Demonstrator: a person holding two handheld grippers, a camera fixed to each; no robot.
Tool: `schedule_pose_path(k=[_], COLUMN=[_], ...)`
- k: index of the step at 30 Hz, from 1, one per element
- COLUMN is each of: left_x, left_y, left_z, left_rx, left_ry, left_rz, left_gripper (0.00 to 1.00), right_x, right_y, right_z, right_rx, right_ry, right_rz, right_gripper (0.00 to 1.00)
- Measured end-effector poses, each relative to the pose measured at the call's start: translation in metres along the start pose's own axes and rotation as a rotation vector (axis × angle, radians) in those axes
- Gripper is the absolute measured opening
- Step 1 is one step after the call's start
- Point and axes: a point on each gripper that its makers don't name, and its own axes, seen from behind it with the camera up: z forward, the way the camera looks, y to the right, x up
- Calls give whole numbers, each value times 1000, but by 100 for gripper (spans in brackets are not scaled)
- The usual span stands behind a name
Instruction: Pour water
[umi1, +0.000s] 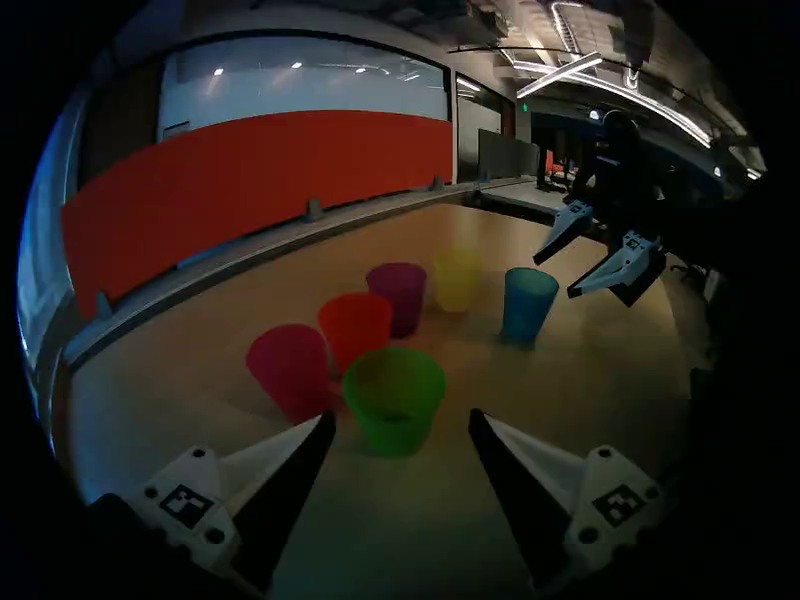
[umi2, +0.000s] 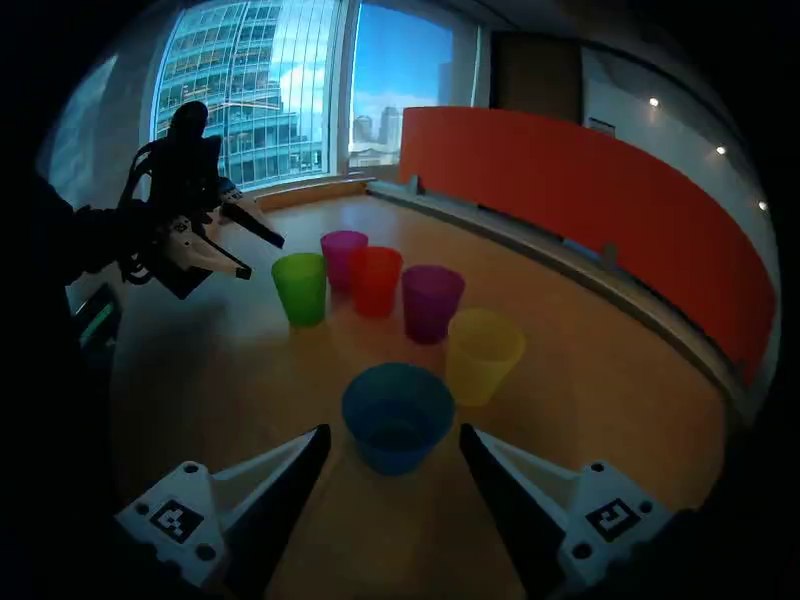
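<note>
Wooden table (umi1: 600, 380) is carrying six plastic cups, all standing upright. Left gripper (umi1: 400, 415) is reaching low and forward over it, fingers spread wide and gripping nothing, framing the green cup (umi1: 395, 400). In the right gripper view this gripper is hanging above the table, near the green cup but apart from it, tips pointing at the cup. Right gripper (umi2: 393, 430) is posing the same way, jaws apart and empty, framing the blue cup (umi2: 397, 415); in the left gripper view it is hovering just beside that cup, angled downward. Pink cup (umi1: 290, 368) is being partly covered by the green one; the red cup (umi1: 355, 328), purple cup (umi1: 398, 295) and yellow cup (umi1: 457, 278) are trailing off behind. Hands holding each gripper are sitting in deep shadow, shapes hard to make out. Both gripper bodies are running off the lower edge. Water level is not showing clearly in any cup; cannot tell.
</note>
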Motion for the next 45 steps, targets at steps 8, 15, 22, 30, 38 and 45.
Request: schedule_pose_path(k=[8, 15, 22, 30, 38, 45], left_x=[-10, -13, -11, -8, -4, -5], left_y=[-4, -5, -6, -8, -7, -5], left_z=[12, 26, 38, 51, 60, 66], left_rx=[-3, -9, -16, -25, -34, -39], left_ry=[-28, -43, -47, -45, -45, -59], left_rz=[-1, 1, 10, 11, 10, 27], left_gripper=[100, 100, 99, 99, 99, 94], right_x=[-7, -10, -10, -10, -8, -7], right_y=[1, 1, 0, 1, 1, 2], right_z=[10, 19, 29, 40, 43, 45], right_rx=[3, 12, 20, 27, 31, 32], right_ry=[-18, -30, -37, -42, -42, -43], right_rz=[8, 17, 16, 28, 31, 26], right_gripper=[100, 100, 100, 100, 100, 100])
